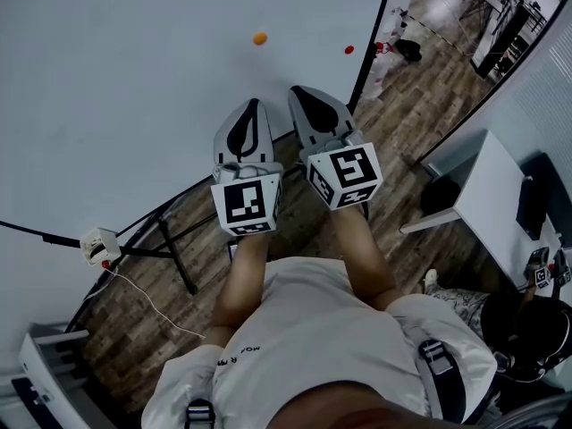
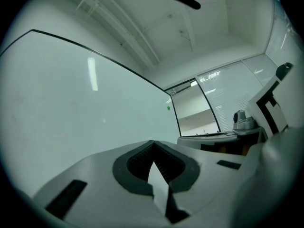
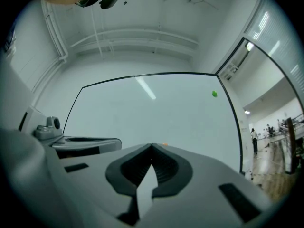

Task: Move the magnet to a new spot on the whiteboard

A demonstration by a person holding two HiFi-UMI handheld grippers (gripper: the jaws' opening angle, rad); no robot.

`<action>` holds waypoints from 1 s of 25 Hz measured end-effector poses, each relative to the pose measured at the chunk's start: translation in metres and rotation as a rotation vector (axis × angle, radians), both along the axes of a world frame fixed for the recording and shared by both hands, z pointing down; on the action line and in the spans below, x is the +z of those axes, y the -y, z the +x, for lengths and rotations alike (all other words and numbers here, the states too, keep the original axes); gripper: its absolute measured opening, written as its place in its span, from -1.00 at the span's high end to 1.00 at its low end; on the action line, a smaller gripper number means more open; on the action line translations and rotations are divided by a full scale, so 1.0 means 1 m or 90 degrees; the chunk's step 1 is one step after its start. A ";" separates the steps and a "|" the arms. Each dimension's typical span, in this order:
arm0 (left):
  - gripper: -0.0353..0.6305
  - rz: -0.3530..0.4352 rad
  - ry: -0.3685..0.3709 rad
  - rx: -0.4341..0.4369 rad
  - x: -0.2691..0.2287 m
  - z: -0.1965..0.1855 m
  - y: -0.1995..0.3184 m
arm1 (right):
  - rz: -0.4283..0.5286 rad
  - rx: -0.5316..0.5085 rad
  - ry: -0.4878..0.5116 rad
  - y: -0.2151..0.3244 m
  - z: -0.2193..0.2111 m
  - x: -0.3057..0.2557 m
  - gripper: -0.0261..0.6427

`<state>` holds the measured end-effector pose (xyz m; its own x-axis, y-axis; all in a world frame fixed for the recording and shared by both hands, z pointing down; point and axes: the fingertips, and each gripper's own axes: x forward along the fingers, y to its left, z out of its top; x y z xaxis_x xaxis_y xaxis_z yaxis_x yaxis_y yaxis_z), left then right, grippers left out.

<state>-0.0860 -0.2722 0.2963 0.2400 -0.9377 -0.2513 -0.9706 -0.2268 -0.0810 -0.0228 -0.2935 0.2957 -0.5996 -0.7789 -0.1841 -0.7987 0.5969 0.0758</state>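
The whiteboard (image 1: 134, 79) fills the upper left of the head view. On it sit a small orange magnet (image 1: 259, 37) and a red magnet (image 1: 349, 49) near its right edge. Both grippers are held side by side in front of the board, short of the magnets. My left gripper (image 1: 253, 105) is shut and holds nothing. My right gripper (image 1: 299, 92) is shut and empty too. In the right gripper view, my right gripper (image 3: 152, 146) points at the board, the orange magnet (image 3: 165, 145) peeks just over its tip, and a green magnet (image 3: 214, 94) sits high right. My left gripper (image 2: 153, 142) sees the green magnet (image 2: 168, 108) far off.
The board stands on a black frame with legs (image 1: 174, 253) on a wooden floor. A white socket block with a cable (image 1: 98, 244) lies at the left. A white desk (image 1: 496, 195) and a seated person (image 1: 536, 329) are at the right. A person (image 3: 254, 139) stands far off.
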 end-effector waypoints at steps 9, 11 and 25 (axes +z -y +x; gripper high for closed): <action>0.88 -0.002 0.001 -0.001 0.001 0.001 0.000 | -0.001 -0.002 -0.001 -0.004 -0.001 0.001 0.89; 0.88 -0.002 0.001 -0.002 0.001 0.001 0.000 | -0.002 -0.002 -0.002 -0.005 -0.001 0.002 0.88; 0.88 0.010 -0.003 0.002 -0.006 -0.005 -0.004 | -0.003 -0.001 -0.005 -0.009 -0.010 0.001 0.89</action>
